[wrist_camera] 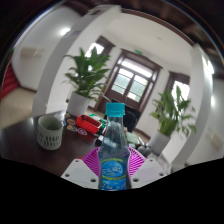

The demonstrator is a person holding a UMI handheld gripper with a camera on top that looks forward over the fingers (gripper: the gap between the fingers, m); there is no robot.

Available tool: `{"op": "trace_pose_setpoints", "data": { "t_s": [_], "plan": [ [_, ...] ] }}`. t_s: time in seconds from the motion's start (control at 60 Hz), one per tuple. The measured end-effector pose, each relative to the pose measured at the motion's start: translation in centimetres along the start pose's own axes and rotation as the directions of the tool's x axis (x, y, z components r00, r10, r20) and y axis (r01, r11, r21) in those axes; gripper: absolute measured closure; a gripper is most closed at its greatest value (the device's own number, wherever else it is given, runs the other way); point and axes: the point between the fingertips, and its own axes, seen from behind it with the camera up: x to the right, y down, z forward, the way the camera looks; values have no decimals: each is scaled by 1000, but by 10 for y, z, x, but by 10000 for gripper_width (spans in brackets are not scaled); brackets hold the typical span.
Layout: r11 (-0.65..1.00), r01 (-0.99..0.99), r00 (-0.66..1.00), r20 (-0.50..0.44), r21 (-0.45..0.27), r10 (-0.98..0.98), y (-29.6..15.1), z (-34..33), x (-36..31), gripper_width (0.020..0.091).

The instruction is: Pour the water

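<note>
A clear plastic water bottle (pixel 113 150) with a teal cap and a blue label stands upright between my fingers. Both pink pads (pixel 90 161) press against its sides, so my gripper (pixel 112 172) is shut on the bottle. The bottle's base is hidden below the fingers. A white cup with a green pattern (pixel 50 131) stands on the dark table (pixel 25 148), beyond the fingers and to the left of the bottle.
Two potted plants stand on the table, one behind the cup (pixel 85 78) and one to the right (pixel 166 118). A red object (pixel 90 123) lies just behind the bottle. A window (pixel 131 78) is in the far wall.
</note>
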Motion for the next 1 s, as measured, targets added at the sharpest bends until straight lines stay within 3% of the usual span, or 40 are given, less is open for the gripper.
{"op": "trace_pose_setpoints", "data": {
  "t_s": [0.15,0.383,0.717,1.0],
  "plan": [
    [893,451,892,-32,1,-450,-33,23,-15,793],
    [457,889,457,-59,23,-887,-67,55,-52,792],
    [-125,992,-124,-101,-2,-987,-73,82,-80,773],
    [-46,999,-45,-98,8,-994,-70,83,-87,778]
  ]
}}
